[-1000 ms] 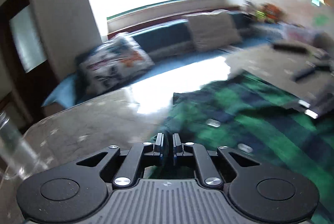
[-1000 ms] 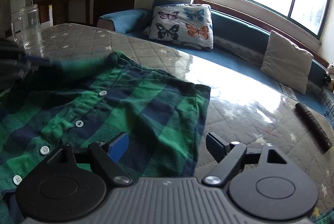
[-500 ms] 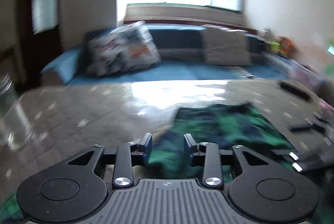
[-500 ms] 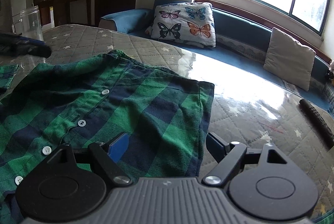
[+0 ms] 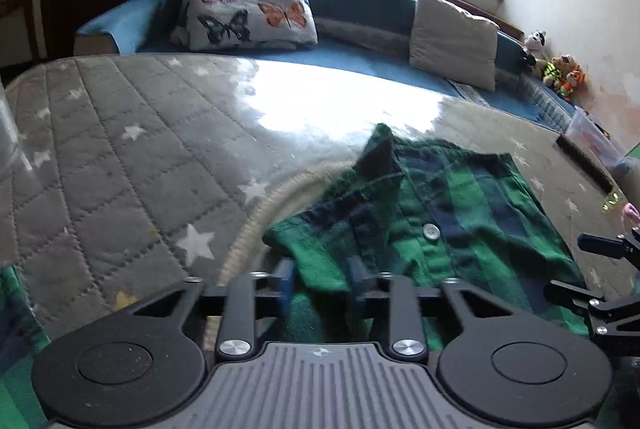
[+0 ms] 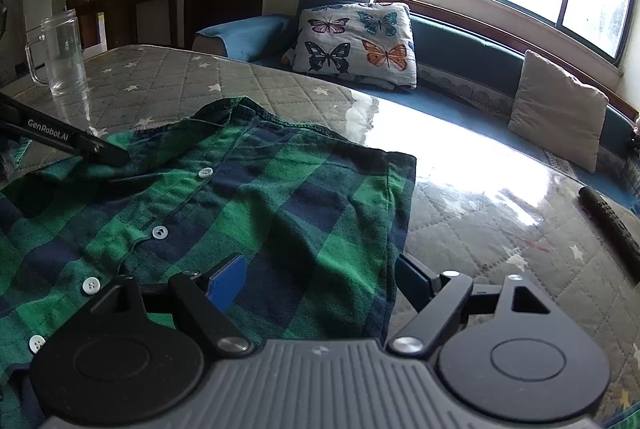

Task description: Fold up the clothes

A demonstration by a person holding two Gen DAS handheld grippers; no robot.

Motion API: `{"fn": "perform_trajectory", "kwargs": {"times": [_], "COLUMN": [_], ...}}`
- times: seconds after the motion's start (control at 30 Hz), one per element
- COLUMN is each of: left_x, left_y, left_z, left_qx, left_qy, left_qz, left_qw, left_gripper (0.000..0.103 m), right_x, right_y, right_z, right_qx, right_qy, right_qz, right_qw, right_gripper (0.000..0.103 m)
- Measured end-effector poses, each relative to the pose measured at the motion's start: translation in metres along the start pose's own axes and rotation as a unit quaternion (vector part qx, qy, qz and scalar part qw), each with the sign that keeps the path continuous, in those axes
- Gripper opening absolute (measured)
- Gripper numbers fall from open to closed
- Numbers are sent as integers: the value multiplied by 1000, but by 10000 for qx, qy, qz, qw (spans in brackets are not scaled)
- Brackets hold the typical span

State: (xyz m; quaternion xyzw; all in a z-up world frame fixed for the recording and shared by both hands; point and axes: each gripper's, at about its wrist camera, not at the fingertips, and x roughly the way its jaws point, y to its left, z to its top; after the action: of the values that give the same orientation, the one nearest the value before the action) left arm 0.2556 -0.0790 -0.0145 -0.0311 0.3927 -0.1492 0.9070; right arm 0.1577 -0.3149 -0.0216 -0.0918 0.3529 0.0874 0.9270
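Note:
A green and navy plaid shirt lies buttoned-side up on the quilted table cover. My left gripper sits low at the shirt's collar end, its jaws closing, with a green fold of the shirt filling the gap between the pads. From the right wrist view, one of its fingers lies on the cloth beside the collar. My right gripper hovers open over the shirt's right side edge, holding nothing. Its fingers also show at the right edge of the left wrist view.
A glass mug stands at the table's far left. A black remote lies on the right. Behind the table runs a blue sofa with a butterfly pillow and a beige cushion. Plush toys sit in the corner.
The left gripper let go and opened, rolled level and shifted along the shirt, then narrowed onto a green fold by the collar. The right gripper has not moved.

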Motion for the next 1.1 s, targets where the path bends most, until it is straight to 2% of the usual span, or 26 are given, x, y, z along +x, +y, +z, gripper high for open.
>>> {"fn": "perform_trajectory", "kwargs": {"times": [0.03,0.13,0.27,0.33,0.5,0.63,0.83,0.97,1.1], "left_x": [-3,-11,-12,-6,25,40,41,37,27], "left_y": [1,3,6,10,26,35,30,34,39], "left_z": [1,8,22,29,34,26,22,21,21], "left_qx": [19,140,476,569,615,606,843,753,627], "left_qy": [-83,-456,-931,-1036,-831,-578,-550,-526,-467], "left_qz": [37,276,848,1080,1534,1750,1988,2013,2187], "left_qw": [10000,9985,9909,9871,9827,9810,9749,9752,9727], "left_gripper": [11,5,4,4,4,4,4,4,8], "right_x": [1,3,6,8,13,14,11,9,9], "right_y": [0,1,2,1,1,-2,3,12,30], "right_z": [0,-2,-3,-3,-5,-5,-3,6,22], "right_qx": [3,-2,4,13,28,83,28,-70,-233], "right_qy": [9,38,64,76,145,160,158,69,-78], "right_qz": [1,11,19,31,31,51,6,105,309], "right_qw": [10000,10000,10000,10000,9999,9998,9999,9999,9992], "right_gripper": [83,83,83,83,84,84,84,84,84]}}
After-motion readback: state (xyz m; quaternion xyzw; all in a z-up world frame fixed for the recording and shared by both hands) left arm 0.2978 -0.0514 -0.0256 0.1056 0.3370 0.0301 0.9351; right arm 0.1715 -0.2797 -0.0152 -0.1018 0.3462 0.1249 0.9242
